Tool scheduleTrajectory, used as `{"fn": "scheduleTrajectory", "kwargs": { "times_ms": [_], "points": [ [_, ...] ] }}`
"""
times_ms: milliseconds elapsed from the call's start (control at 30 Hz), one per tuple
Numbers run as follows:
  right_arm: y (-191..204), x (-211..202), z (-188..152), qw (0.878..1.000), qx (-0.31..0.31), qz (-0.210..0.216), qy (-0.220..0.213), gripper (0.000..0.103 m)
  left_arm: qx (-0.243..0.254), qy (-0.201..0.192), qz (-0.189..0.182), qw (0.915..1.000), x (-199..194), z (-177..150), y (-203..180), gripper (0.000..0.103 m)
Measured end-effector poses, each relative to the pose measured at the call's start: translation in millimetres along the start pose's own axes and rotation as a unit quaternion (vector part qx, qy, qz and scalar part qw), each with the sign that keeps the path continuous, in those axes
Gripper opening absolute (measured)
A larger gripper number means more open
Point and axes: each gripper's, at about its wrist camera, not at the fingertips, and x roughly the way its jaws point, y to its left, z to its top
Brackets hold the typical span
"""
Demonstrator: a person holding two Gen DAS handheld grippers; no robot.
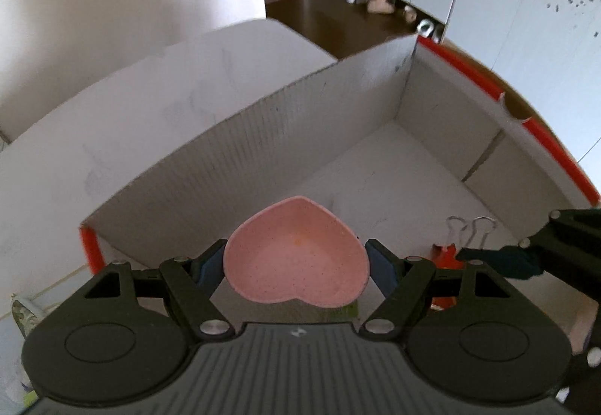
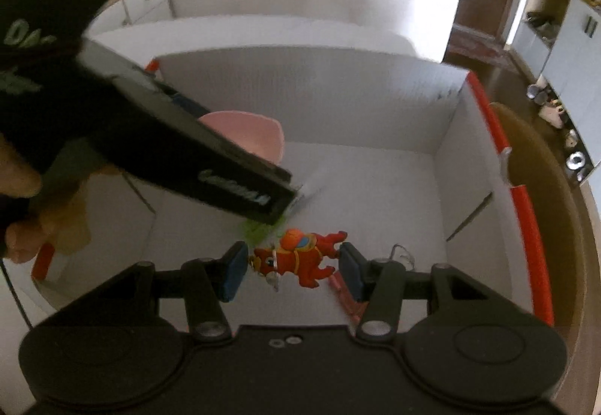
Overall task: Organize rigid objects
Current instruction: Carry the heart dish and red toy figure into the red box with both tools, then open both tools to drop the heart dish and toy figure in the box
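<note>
Left gripper jaws clamped on pink heart dish, held above box floor near left wall. Right gripper jaws wide around red toy on floor. Risk: grippers close together, collision could knock dish loose.

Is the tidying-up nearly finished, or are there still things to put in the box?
Binder clips already lie in the box. The left gripper holds the pink heart dish over it. The right gripper brackets the red toy keychain. Both still need setting down.
</note>
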Motion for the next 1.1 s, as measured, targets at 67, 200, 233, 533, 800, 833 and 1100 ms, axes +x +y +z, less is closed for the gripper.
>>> {"fn": "scheduleTrajectory", "kwargs": {
  "times_ms": [67,200,233,533,800,833,1100],
  "points": [
    [2.1,4.0,0.5,1.000,-0.006,-0.001,0.010,0.052,-0.002,0.012,0.007,0.9999,7.7,2.5,-0.9,0.078],
    [8.9,9.9,0.2,1.000,-0.012,-0.001,0.027,0.052,-0.009,0.037,0.014,0.9992,20.4,7.3,-2.1,0.078],
    [10.5,11.4,-0.1,0.999,-0.013,-0.003,0.032,0.052,-0.014,0.042,0.013,0.9989,22.2,7.9,-1.6,0.078],
    [17.0,19.5,-2.7,0.998,0.000,-0.005,0.055,0.053,-0.029,0.080,0.008,0.9963,35.9,15.2,-8.0,0.078],
    [16.2,21.2,-4.1,0.999,0.013,-0.004,0.052,0.062,-0.043,0.093,-0.007,0.9947,38.3,18.9,-8.8,0.079],
    [14.9,19.4,-4.2,0.999,0.014,-0.003,0.050,0.063,-0.043,0.094,-0.007,0.9946,38.2,19.8,-9.4,0.078],
    [-3.9,7.8,2.8,0.999,0.032,0.004,0.036,0.066,-0.069,0.093,-0.014,0.9931,27.8,19.8,-4.7,0.078]
  ]
}}
